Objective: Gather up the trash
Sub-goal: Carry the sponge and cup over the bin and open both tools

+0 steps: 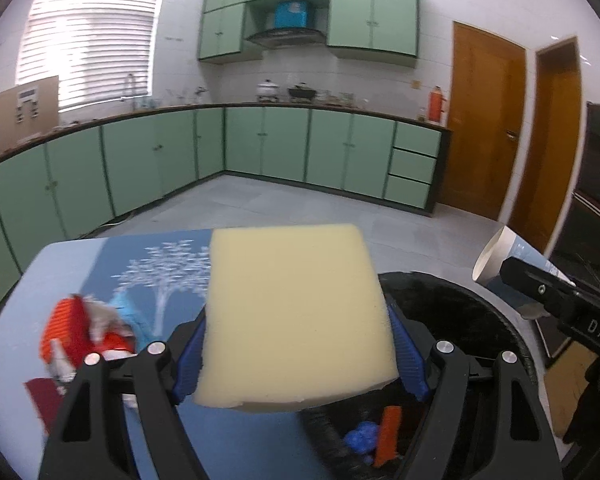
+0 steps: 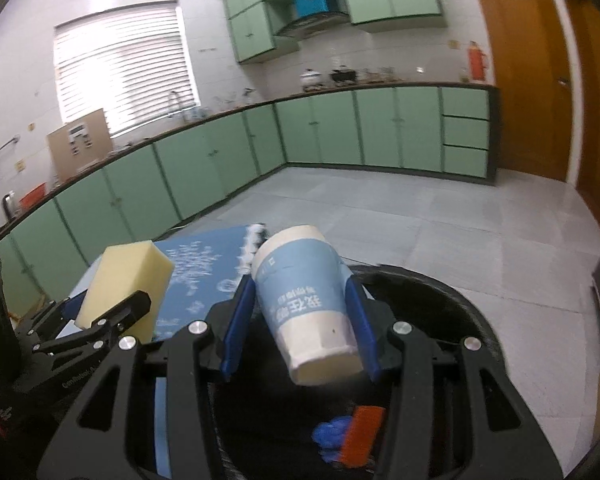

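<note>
My left gripper is shut on a pale yellow foam block and holds it over the table edge beside a black trash bin. My right gripper is shut on a blue and white paper cup, lying on its side above the bin. The cup also shows in the left wrist view, and the foam block in the right wrist view. An orange piece and blue crumpled trash lie inside the bin.
A blue patterned table carries red, white and blue wrappers at its left. Green kitchen cabinets line the far walls. Wooden doors stand at the right. Grey tiled floor lies beyond.
</note>
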Demonstrator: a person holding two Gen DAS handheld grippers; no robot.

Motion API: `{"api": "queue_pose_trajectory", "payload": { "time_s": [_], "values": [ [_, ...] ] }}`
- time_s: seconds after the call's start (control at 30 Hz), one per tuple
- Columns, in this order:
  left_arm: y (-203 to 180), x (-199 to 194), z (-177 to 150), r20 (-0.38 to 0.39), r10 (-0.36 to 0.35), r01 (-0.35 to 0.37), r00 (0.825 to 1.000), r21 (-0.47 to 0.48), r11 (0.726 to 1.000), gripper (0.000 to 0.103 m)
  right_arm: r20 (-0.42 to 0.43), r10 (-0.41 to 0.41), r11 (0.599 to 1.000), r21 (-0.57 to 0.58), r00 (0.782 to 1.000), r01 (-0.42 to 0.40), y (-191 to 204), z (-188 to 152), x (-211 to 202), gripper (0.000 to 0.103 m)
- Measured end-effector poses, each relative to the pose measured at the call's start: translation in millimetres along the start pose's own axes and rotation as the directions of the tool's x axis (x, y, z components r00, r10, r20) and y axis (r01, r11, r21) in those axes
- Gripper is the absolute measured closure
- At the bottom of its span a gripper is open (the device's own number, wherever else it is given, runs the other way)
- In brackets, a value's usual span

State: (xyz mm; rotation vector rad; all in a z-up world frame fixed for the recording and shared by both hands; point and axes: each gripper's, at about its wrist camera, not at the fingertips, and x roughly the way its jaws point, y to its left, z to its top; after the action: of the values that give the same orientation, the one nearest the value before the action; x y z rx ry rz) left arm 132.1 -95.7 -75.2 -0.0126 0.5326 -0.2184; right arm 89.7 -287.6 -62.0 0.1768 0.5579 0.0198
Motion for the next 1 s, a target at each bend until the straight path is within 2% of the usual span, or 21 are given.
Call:
{"api": "queue_pose_trajectory", "payload": {
  "time_s": [0.2, 0.3, 0.33, 0.47, 0.57, 0.83, 1.0],
  "values": [
    [-40, 28, -6, -0.039, -0.062, 0.063, 0.997, 0.027, 0.998, 0.026, -0.046, -0.064, 0.997, 0.051, 0.997, 0.066, -43, -20, 10, 0.055],
    [-54, 42, -6, -0.069, -0.094, 0.097, 0.993, 0.035, 0.995, 0.023, -0.076, -0.094, 0.993, 0.058, 0.993, 0.098, -55, -30, 16, 0.048],
    [-57, 44, -7, -0.079, -0.103, 0.106, 0.992, 0.037, 0.994, 0.023, -0.082, -0.105, 0.992, 0.057, 0.991, 0.11, -58, -33, 17, 0.045],
    [-59, 44, -6, -0.084, -0.127, 0.131, 0.988, 0.037, 0.991, 0.019, -0.067, -0.161, 0.984, 0.065, 0.985, 0.165, -60, -43, 14, 0.023],
    [-54, 36, -5, -0.07, -0.141, 0.143, 0.988, 0.023, 0.989, 0.015, -0.046, -0.199, 0.977, 0.073, 0.979, 0.202, -58, -45, 10, 0.013],
    [-31, 5, 3, -0.022, -0.109, 0.11, 0.994, 0.018, 0.994, 0.014, -0.015, -0.167, 0.982, 0.088, 0.986, 0.168, -39, -35, 0, 0.011],
    [6, -24, 4, 0.008, -0.037, 0.037, 0.999, 0.007, 0.999, 0.014, 0.013, -0.105, 0.992, 0.07, 0.994, 0.103, -3, -30, -3, 0.01]
  ]
}}
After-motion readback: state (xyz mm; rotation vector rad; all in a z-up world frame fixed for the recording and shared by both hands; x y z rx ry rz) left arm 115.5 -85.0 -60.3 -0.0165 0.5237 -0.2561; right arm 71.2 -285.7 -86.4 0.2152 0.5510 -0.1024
